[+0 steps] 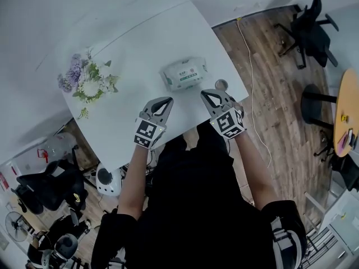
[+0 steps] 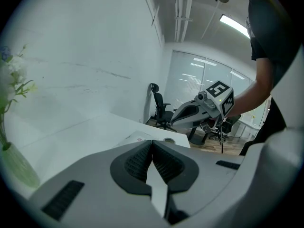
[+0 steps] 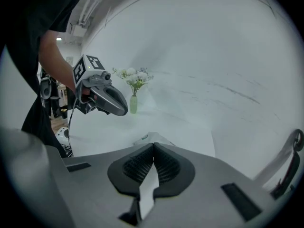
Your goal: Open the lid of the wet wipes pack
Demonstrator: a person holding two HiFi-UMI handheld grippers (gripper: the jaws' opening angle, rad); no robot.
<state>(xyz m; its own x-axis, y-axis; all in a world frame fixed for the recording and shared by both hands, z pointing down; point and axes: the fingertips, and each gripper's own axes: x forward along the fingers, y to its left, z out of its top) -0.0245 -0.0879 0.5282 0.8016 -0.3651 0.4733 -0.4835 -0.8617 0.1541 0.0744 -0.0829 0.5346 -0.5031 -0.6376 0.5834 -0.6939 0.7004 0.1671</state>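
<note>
Left tool (image 1: 165, 101), grey two-jaw with a black-and-white marker cube: jaws pressed together, ribbed pads meeting, nothing between them. It hangs over the near part of the white rectangular surface (image 1: 140, 43), touching nothing that I can see.

Right tool (image 1: 209, 94), same build: jaws likewise together and empty, held above the near right edge of the surface.

Soft white-and-green wet wipes pack (image 1: 184, 74): lies flat on the surface just beyond both tool tips, between them and nearer the right one. Its long axis runs left to right across my view, with the right end tilted slightly away. Printed top face is up. I cannot tell the lid's state.

Small round grey object (image 1: 221, 84): just beside the pack's right end, near the surface edge.

Vase of white and purple flowers (image 1: 90, 82): far left of the surface, well apart from the pack.
</note>
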